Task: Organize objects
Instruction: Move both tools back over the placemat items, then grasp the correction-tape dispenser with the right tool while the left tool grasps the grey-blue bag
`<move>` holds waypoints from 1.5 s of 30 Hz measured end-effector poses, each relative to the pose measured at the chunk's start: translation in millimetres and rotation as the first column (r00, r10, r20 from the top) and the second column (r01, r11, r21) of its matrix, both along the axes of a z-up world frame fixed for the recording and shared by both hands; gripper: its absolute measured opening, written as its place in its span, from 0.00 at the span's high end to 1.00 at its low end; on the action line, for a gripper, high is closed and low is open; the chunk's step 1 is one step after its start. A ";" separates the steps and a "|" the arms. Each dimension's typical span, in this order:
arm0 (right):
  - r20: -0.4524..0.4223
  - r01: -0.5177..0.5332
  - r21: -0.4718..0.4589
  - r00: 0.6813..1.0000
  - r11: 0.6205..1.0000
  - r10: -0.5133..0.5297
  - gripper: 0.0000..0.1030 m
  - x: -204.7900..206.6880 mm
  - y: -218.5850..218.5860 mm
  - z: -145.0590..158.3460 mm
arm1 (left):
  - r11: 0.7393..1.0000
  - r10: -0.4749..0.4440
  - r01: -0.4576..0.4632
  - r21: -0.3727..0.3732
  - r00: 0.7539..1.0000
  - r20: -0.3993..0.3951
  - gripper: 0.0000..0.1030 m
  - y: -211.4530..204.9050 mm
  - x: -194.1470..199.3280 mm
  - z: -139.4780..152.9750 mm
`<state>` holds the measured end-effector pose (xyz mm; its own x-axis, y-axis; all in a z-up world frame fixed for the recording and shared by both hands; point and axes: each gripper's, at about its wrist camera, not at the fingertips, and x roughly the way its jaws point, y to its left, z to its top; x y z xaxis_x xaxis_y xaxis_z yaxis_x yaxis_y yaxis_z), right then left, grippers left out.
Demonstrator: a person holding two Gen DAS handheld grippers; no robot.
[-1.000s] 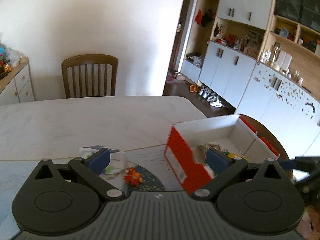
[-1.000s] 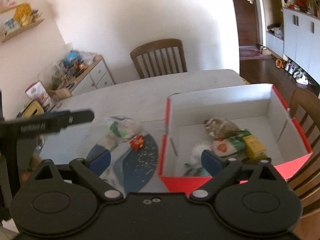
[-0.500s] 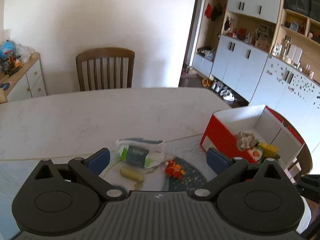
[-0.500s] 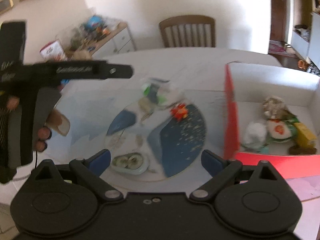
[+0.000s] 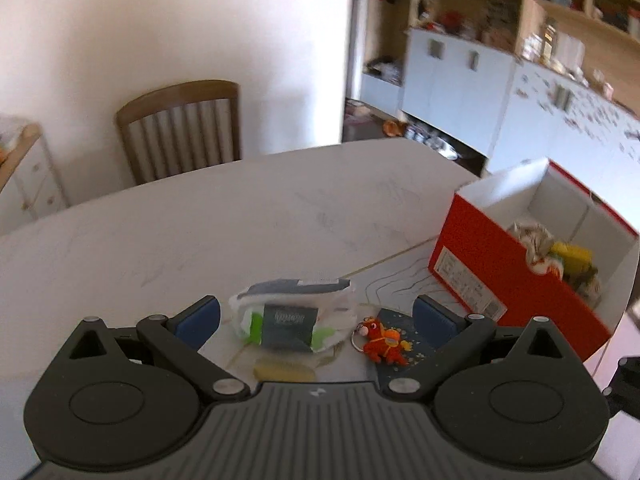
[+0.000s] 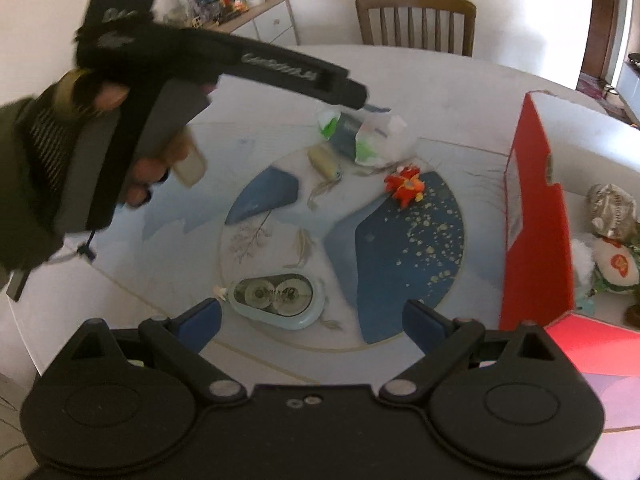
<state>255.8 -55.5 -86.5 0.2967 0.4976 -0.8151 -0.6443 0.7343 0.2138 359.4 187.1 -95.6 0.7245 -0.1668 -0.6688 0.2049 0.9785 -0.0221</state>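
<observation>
A white and green packet [image 5: 290, 314] lies on the table between my open left gripper's [image 5: 316, 316] fingers, a little ahead of them. It also shows in the right wrist view [image 6: 362, 136]. An orange toy keychain [image 5: 382, 340] lies to its right, also seen in the right wrist view [image 6: 406, 184]. A small yellow piece [image 5: 284, 370] lies just below the packet. A pale blue oval case [image 6: 276, 296] lies between my open right gripper's [image 6: 312, 316] fingers. The red box [image 5: 516, 260] with white inside holds several items and stands at the right [image 6: 532, 216].
A round blue patterned mat [image 6: 400, 248] lies under the objects on the white table [image 5: 200, 232]. A wooden chair [image 5: 180, 128] stands at the far side. A low cabinet [image 6: 264, 20] with clutter stands at the back left. The left gripper's body [image 6: 248, 68] reaches over the mat.
My left gripper has swung left from the red box to the packet. My right gripper has swung left from over the box to above the mat and the blue case.
</observation>
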 end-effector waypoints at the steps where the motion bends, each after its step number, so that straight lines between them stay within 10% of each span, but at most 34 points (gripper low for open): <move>1: -0.007 -0.004 -0.005 1.000 1.000 0.004 0.06 1.4 1.6 -1.9 | 1.000 -0.028 0.028 0.007 1.000 -0.003 0.00 0.1 4.7 -2.6; 6: -0.032 -0.046 -0.029 0.998 0.999 0.045 0.06 5.9 11.1 -12.4 | 0.973 -0.207 0.205 0.107 0.978 0.008 0.00 -2.1 17.1 -14.9; 14: -0.074 -0.045 -0.036 0.996 0.998 0.042 0.07 16.2 16.5 -20.6 | 0.833 -0.471 0.465 0.300 0.880 -0.057 0.00 -8.5 38.9 -40.3; 24: -0.093 -0.121 -0.072 0.989 0.990 0.114 0.07 22.2 29.6 -34.7 | 0.808 -0.487 0.503 0.307 0.863 -0.134 0.00 -9.9 75.1 -77.4; 45: 0.072 -0.411 -0.170 0.901 0.896 0.427 0.22 21.7 74.3 -61.6 | 0.861 -0.463 0.476 0.180 0.879 -0.109 0.02 -1.3 88.1 -90.3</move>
<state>277.5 18.8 -148.0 0.1751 0.4717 -0.8642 -0.9116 0.4092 0.0387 447.5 185.8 -185.9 0.5506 -0.3388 -0.7629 0.6456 0.7522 0.1320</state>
